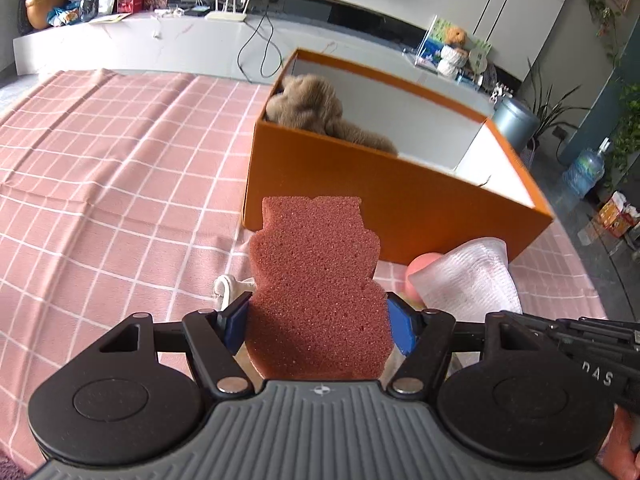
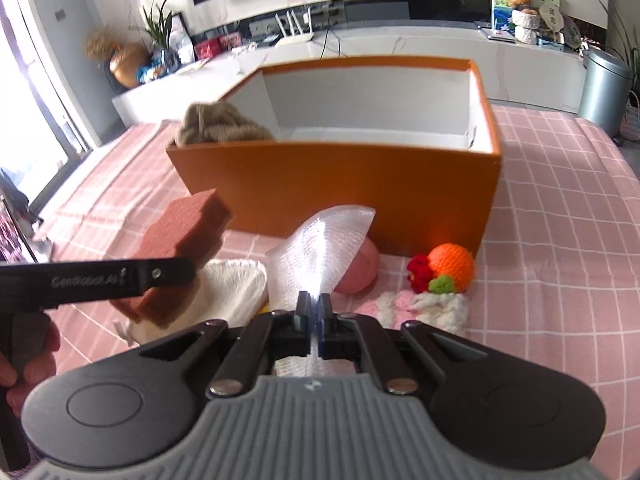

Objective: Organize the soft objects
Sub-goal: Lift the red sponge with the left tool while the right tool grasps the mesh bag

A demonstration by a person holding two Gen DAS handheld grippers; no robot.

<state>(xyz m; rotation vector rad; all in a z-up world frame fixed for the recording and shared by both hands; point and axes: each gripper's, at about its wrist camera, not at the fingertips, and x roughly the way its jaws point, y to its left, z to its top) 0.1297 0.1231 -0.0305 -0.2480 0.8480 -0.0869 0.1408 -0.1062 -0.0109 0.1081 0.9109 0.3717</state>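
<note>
The red-brown sponge [image 1: 316, 284] stands in the lower middle of the left wrist view, clamped at its base between the blue pads of the left claw [image 1: 318, 322]; in the right wrist view the same sponge [image 2: 182, 240] sits at left centre, lifted off the pink checked cloth [image 2: 560, 240], with the left claw's black finger [image 2: 120, 278] crossing in front of it. The right claw [image 2: 314, 314] is pinched shut on a white mesh cloth [image 2: 320, 248], which rises as a pale fan in the middle of that view; in the left wrist view the mesh cloth [image 1: 468, 280] shows at lower right, just beside the right claw's black arm [image 1: 568, 336].

Behind both stands the orange box [image 2: 340, 184], open-topped with white inner walls, filling the centre of the right wrist view; a brown plush toy [image 2: 220, 124] lies in its left end, poking above the rim. The box's near wall stands between the held things and its interior.

At the foot of the box a pink ball [image 2: 362, 268] lies partly hidden behind the mesh; to its right sits an orange crocheted fruit [image 2: 452, 266] with red and green bits, touching a white and pink knitted piece [image 2: 424, 306]. A white folded cloth [image 2: 236, 286] lies under the sponge at lower left. A grey bin [image 2: 604, 88] stands at upper right, beyond the bench.
</note>
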